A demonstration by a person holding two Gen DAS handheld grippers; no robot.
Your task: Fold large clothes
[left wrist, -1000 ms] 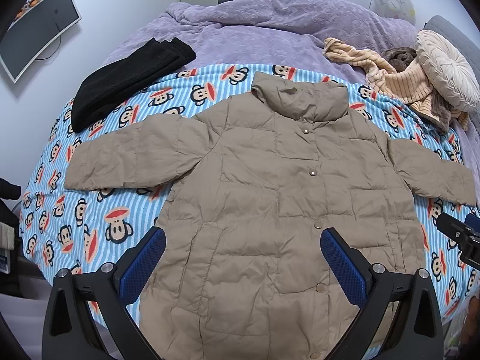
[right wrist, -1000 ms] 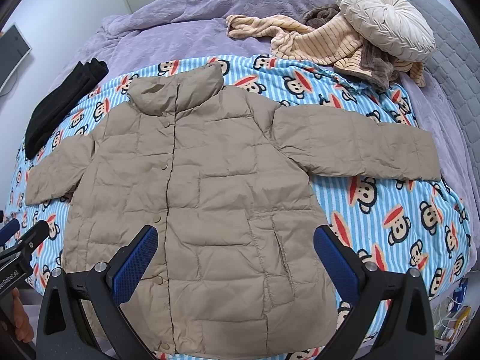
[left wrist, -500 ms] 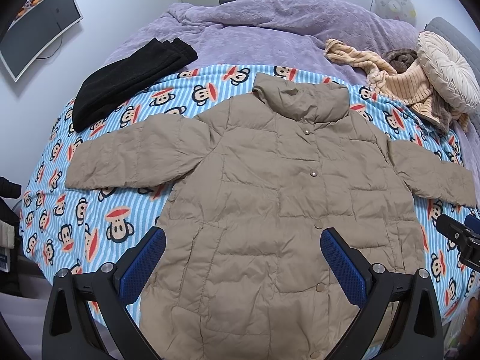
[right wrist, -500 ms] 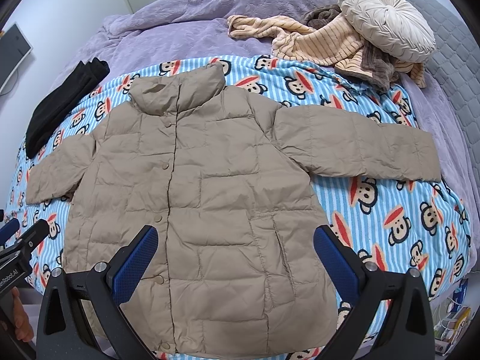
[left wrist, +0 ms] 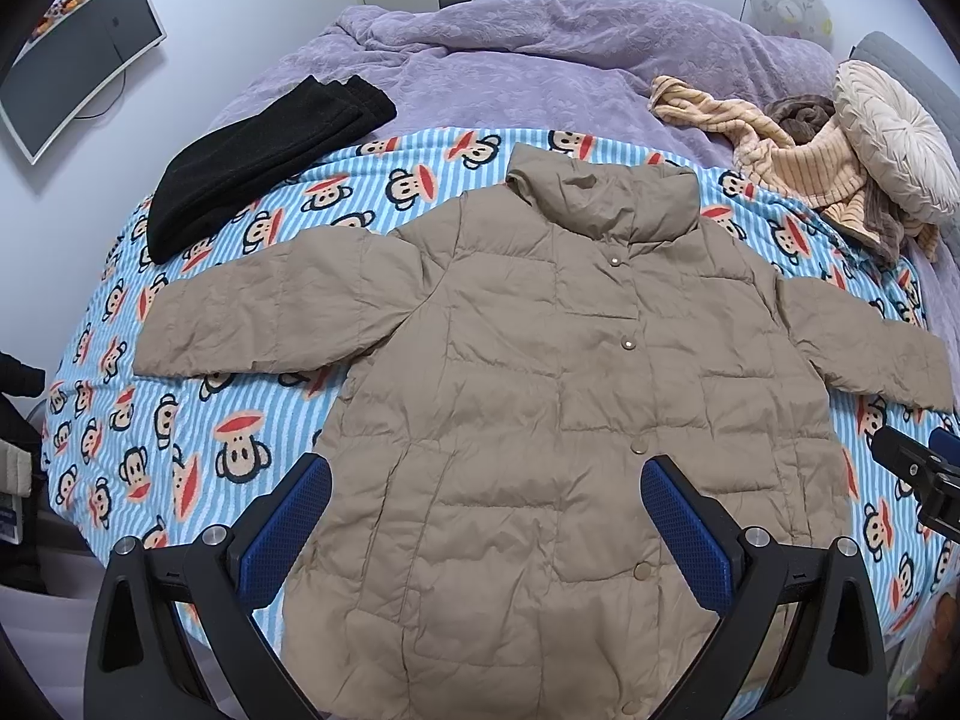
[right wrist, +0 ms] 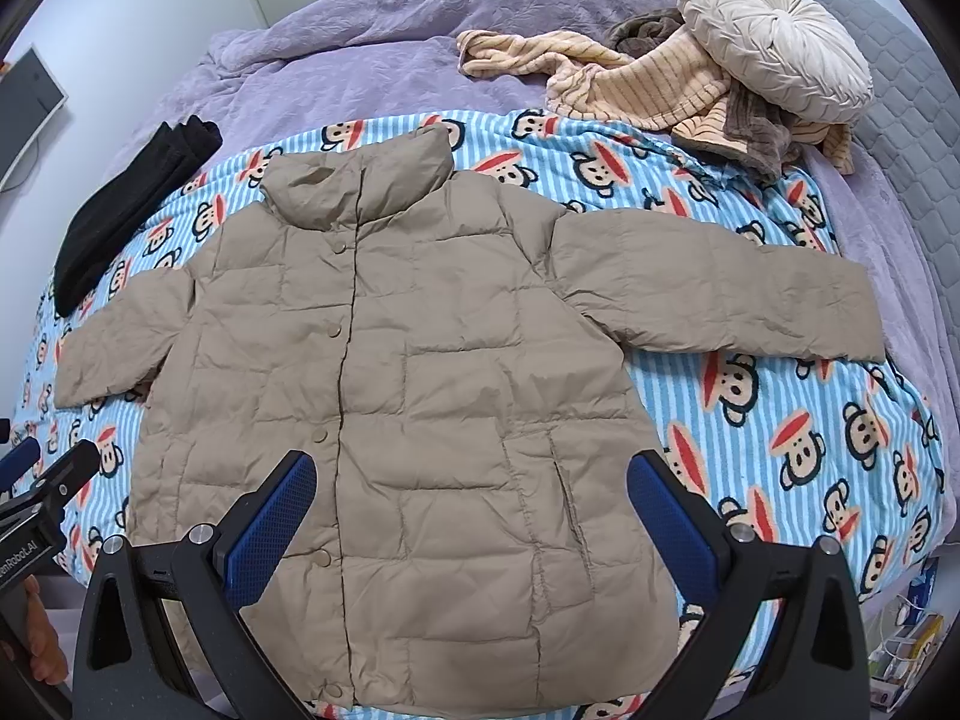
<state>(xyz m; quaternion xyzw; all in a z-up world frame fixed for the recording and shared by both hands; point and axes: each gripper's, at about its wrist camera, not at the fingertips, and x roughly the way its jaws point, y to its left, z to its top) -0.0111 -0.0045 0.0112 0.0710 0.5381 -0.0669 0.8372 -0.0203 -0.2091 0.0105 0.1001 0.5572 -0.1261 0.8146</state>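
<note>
Hovering tools over jacket hem

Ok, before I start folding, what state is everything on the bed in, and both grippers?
Tan puffer jacket: spread flat, front up, snapped shut, both sleeves out, unfolded.
Black garment: folded, lying apart from the jacket.
Striped beige garment: crumpled in a heap.
Round cream cushion: resting on that heap.
Monkey-print blanket: spread under the jacket.
Left gripper: open, holding nothing.
Right gripper: open, holding nothing.
</note>
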